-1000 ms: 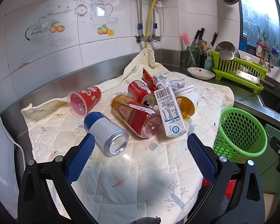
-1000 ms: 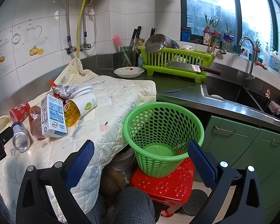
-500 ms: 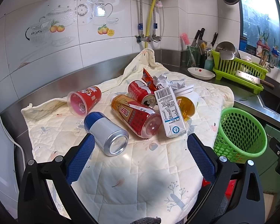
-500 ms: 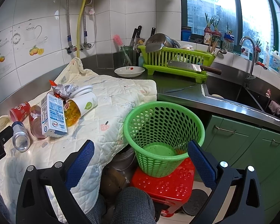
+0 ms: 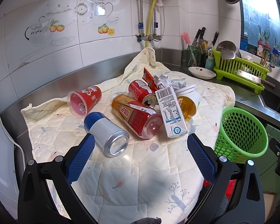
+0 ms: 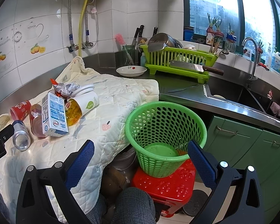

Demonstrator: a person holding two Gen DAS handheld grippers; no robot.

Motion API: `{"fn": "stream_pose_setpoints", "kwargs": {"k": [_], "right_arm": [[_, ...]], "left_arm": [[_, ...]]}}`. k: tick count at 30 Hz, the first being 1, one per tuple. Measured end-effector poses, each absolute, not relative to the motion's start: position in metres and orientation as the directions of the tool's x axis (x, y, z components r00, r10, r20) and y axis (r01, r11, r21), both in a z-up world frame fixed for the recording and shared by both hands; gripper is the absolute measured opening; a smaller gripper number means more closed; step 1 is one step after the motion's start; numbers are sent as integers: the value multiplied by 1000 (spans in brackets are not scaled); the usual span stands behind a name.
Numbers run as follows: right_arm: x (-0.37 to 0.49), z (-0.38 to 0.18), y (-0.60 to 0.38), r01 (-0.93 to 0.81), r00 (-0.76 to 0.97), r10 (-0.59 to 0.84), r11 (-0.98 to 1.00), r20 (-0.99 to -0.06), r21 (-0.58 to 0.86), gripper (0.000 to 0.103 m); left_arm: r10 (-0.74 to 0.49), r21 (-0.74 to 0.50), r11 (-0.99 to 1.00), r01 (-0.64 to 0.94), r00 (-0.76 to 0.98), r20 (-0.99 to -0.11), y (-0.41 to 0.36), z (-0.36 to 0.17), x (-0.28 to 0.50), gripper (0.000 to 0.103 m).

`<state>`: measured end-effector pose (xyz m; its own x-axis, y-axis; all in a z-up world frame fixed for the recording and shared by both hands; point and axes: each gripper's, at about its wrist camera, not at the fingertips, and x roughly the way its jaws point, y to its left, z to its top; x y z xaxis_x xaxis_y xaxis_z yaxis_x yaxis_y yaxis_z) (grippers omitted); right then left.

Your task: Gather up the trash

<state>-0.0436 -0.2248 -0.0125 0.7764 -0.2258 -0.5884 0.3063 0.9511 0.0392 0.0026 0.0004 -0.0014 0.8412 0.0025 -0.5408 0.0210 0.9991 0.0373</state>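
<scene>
Left gripper (image 5: 140, 145) is held wide open, nothing gripped, above the quilted cloth (image 5: 140, 177). A blue-and-silver can (image 5: 106, 132) is seen lying just ahead of the left finger (image 5: 80, 158); a red-and-gold bottle (image 5: 136, 117) and milk carton (image 5: 170, 112) are piled ahead between the fingers, a red cup (image 5: 84, 101) further left. Right gripper (image 6: 140, 147) is also spread wide and empty; the green basket (image 6: 166, 136) is framed between its fingers, set on a red stool (image 6: 166, 186).
</scene>
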Motion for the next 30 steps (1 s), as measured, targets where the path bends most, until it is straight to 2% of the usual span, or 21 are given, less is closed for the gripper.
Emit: {"fn": "stream_pose_setpoints", "kwargs": {"k": [19, 24, 30], "right_arm": [[-23, -13, -211, 221, 790, -165, 975, -590, 23, 97], [-10, -11, -203, 155, 799, -103, 987, -592, 37, 97], [12, -7, -188, 25, 800, 35, 996, -599, 91, 97]], "left_arm": [[36, 34, 999, -21, 832, -554, 15, -2, 18, 98], [56, 33, 998, -46, 828, -558, 25, -1, 24, 98], [91, 34, 996, -87, 823, -561, 43, 2, 31, 98]]}}
